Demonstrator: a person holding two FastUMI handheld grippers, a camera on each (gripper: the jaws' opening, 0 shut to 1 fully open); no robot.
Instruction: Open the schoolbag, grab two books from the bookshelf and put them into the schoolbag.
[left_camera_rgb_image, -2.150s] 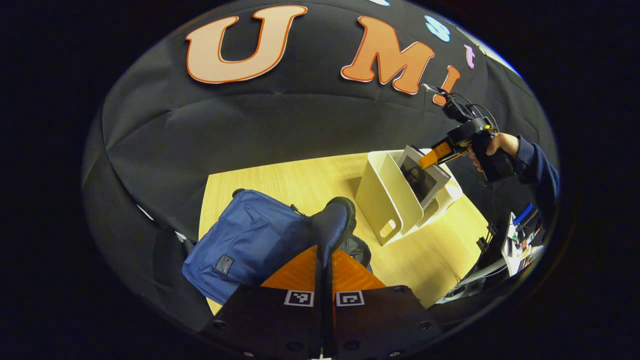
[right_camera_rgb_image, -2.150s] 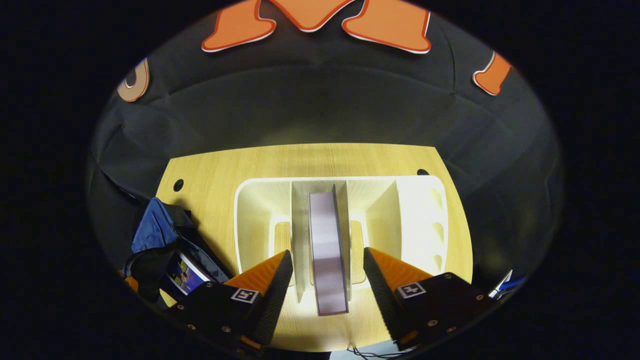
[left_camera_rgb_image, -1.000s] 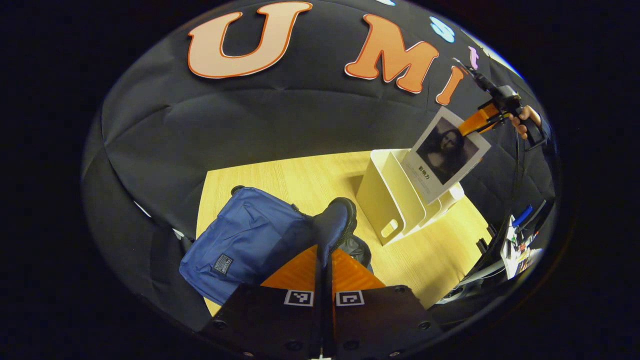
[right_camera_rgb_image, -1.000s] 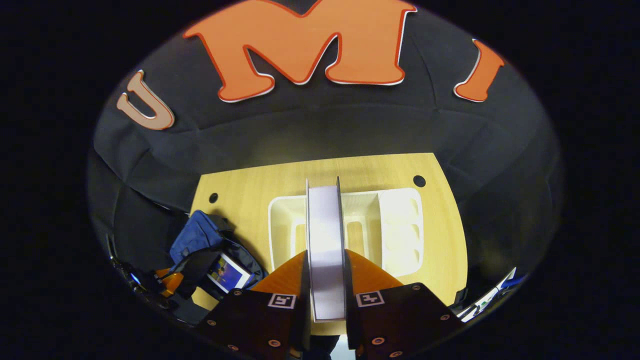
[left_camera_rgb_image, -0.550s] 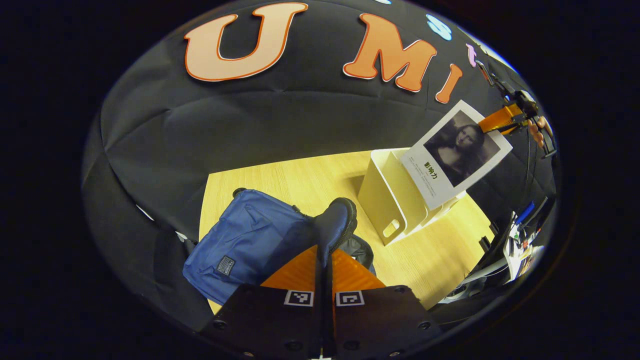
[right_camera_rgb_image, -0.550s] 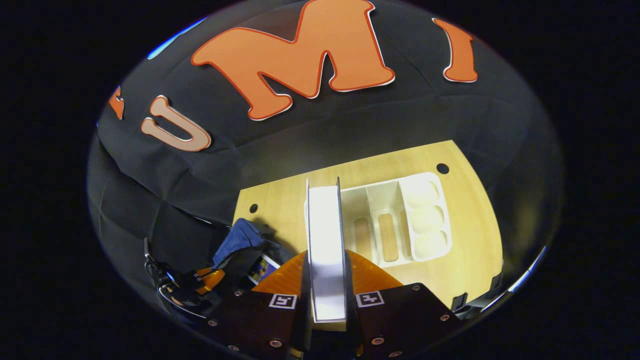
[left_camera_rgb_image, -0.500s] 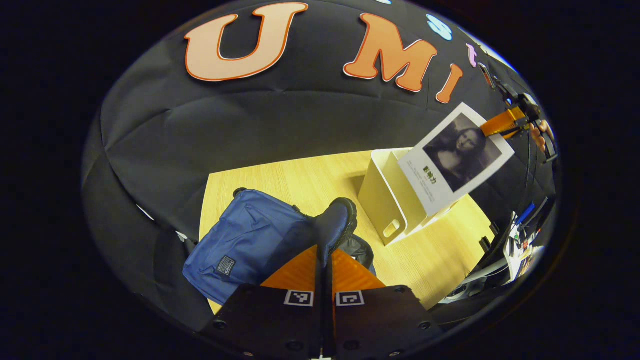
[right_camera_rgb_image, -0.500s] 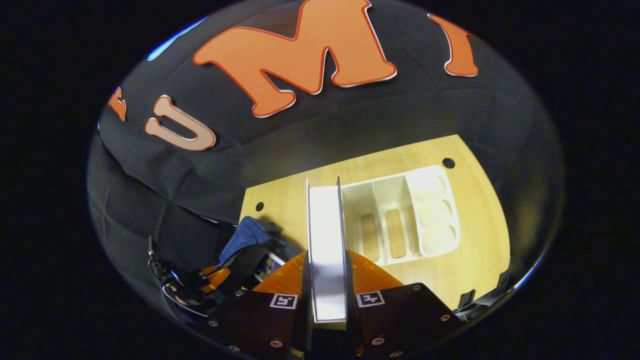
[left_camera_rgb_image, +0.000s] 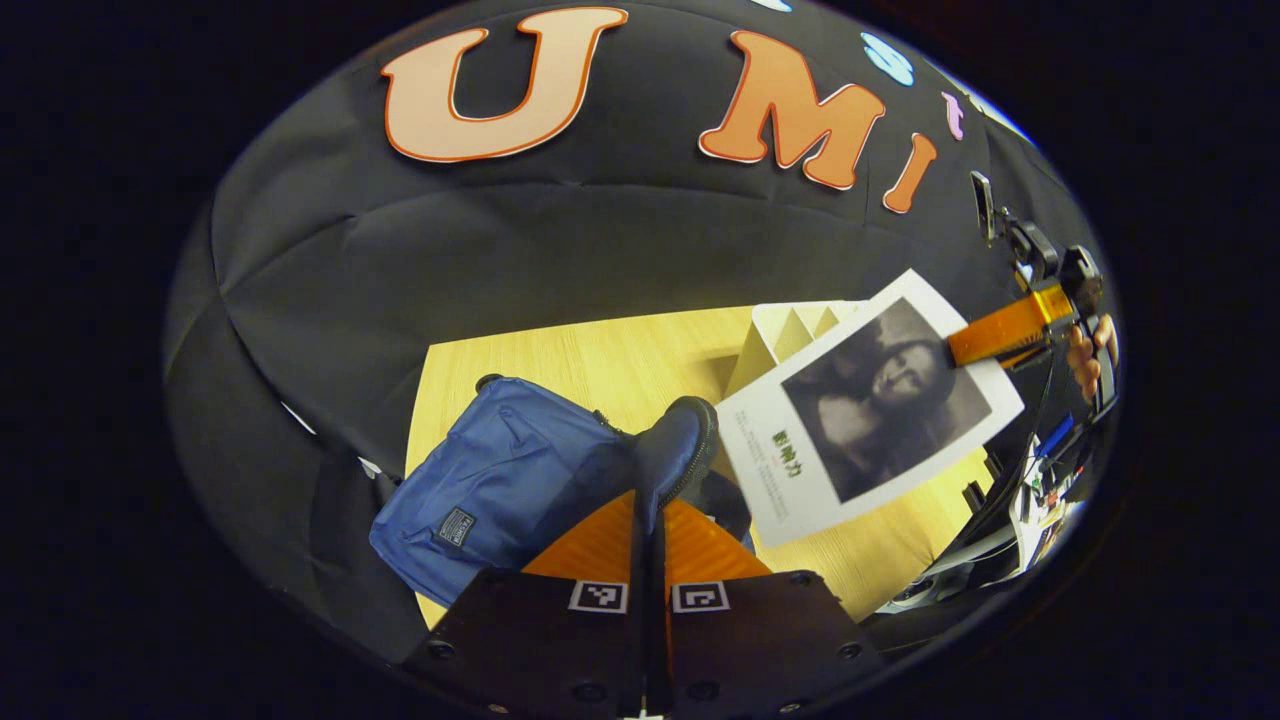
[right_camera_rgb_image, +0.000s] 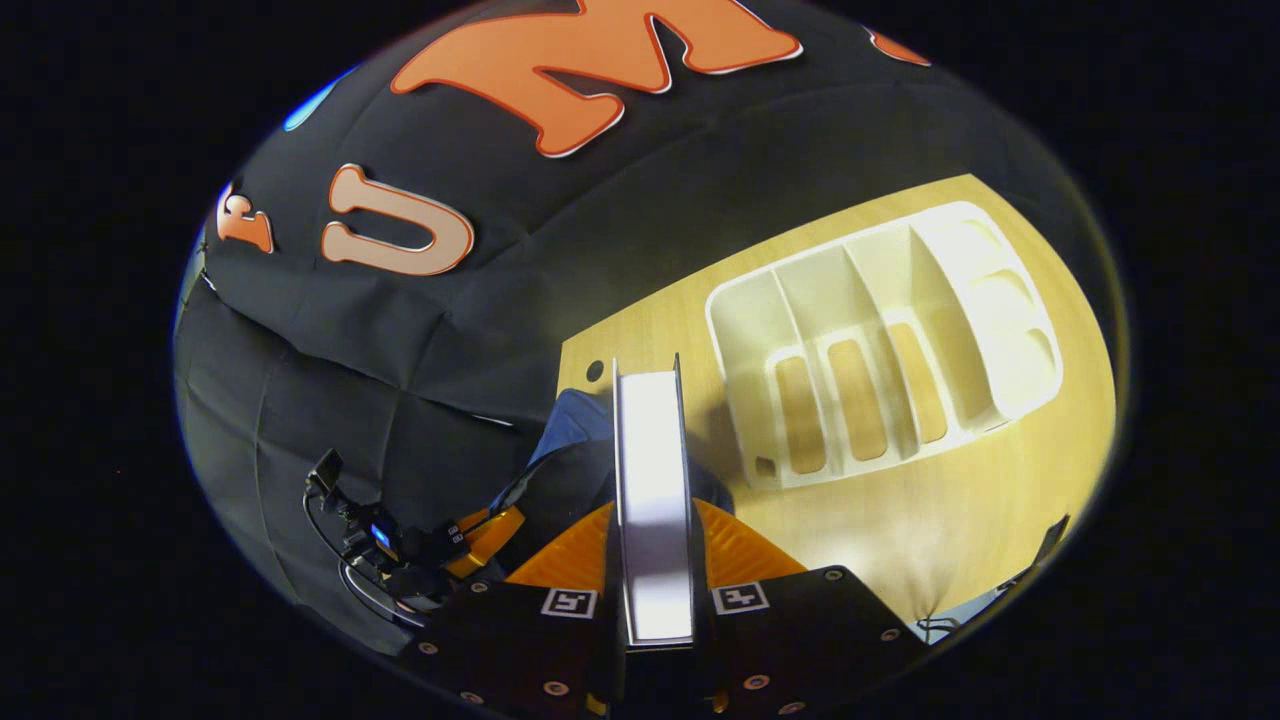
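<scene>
Above the table (left_camera_rgb_image: 560, 350), the right gripper (left_camera_rgb_image: 985, 338) clamps a book (left_camera_rgb_image: 865, 405) at three o'clock, carried toward the schoolbag (left_camera_rgb_image: 500, 480); the left gripper (left_camera_rgb_image: 650, 500) pinches its flap (left_camera_rgb_image: 675, 450), evidently keeping it open.

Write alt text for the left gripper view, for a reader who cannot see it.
The right gripper carries a white book with a portrait cover above the wooden table, near the blue schoolbag. The left gripper is shut on the schoolbag's dark flap.
</scene>
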